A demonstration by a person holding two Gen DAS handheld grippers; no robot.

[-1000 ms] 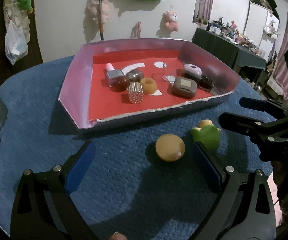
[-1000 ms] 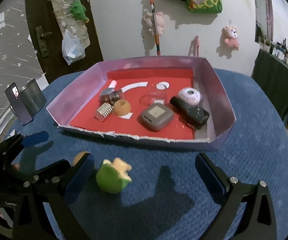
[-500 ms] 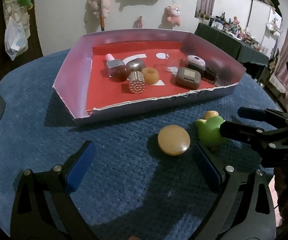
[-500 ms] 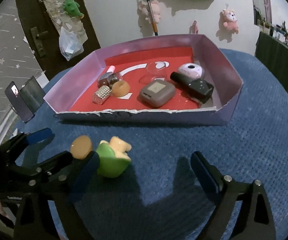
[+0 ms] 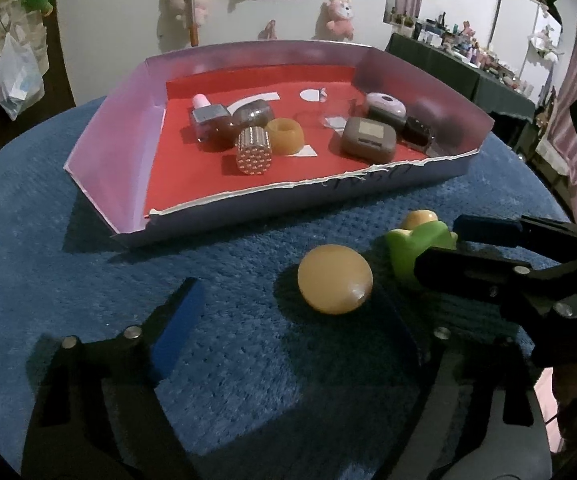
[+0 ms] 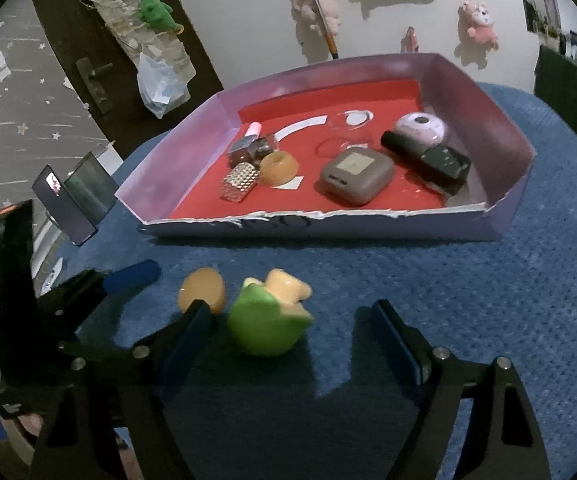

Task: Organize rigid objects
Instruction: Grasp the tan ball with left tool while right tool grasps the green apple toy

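Note:
A round orange disc [image 5: 334, 279] lies on the blue cloth, between my left gripper's [image 5: 288, 320] open fingers; it also shows in the right wrist view [image 6: 202, 290]. A green and cream toy [image 6: 270, 320] lies to its right, between my right gripper's [image 6: 292, 340] open fingers. In the left wrist view the toy [image 5: 412, 246] is partly hidden by the right gripper's fingers [image 5: 472, 270]. The purple tray with red floor [image 5: 116, 148] stands behind and holds several small objects; it also shows in the right wrist view [image 6: 504, 132].
In the tray are a nail polish bottle [image 5: 206, 118], a studded cylinder [image 5: 253, 151], an orange ring [image 5: 285, 135], a grey case [image 6: 356, 176] and a dark bottle [image 6: 428, 156]. A phone [image 6: 62, 204] stands at the table's left edge.
Both grippers have moved forward and lower. The right gripper's fingers now flank the green toy, and the disc sits between the left gripper's fingers.

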